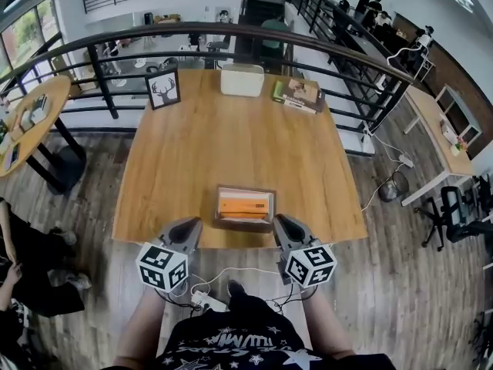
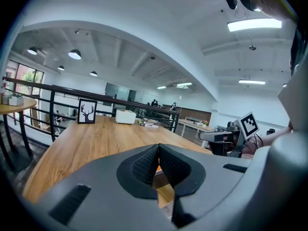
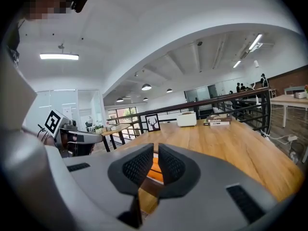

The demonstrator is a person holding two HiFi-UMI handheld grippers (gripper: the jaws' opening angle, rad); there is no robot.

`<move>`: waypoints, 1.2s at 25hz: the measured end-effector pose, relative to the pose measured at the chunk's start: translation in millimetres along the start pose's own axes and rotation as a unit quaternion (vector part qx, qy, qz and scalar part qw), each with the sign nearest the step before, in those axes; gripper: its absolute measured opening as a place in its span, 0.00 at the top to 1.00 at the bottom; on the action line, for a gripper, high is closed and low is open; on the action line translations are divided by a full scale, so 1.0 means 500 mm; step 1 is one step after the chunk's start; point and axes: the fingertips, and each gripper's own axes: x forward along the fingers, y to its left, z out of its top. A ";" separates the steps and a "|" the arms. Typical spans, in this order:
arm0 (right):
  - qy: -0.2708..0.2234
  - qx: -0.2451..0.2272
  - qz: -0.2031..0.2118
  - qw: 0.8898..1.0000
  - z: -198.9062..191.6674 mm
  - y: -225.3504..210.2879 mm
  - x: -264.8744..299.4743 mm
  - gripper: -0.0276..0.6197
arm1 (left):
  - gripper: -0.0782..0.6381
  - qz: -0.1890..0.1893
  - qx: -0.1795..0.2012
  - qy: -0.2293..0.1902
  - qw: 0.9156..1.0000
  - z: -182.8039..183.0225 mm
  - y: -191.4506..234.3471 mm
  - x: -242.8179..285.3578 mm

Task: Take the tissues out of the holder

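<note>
Your left gripper (image 1: 185, 234) and right gripper (image 1: 286, 230) are both closed and empty, at 8 and 4 o'clock of the holder (image 1: 245, 190). The orange tissues (image 1: 243, 205) lie inside it, at the 6 o'clock edge of the table (image 1: 200, 145).

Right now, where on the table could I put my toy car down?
The wide bare wood of the table between the tissue holder and the far row: deer picture, white box, books. That far edge is crowded.
</note>
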 end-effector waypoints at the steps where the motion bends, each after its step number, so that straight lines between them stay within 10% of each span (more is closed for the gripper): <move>1: 0.002 -0.002 0.005 1.000 0.004 -0.008 0.010 0.90 | 0.87 0.003 -0.001 0.000 1.000 0.004 0.004 0.010; 15: 0.084 -0.057 0.126 0.987 0.002 -0.056 0.172 0.90 | 0.87 0.046 -0.016 0.001 0.999 0.032 0.070 0.144; 30: 0.236 -0.199 0.269 0.912 -0.107 -0.048 0.278 0.65 | 0.87 0.094 -0.037 -0.010 0.995 0.023 0.125 0.211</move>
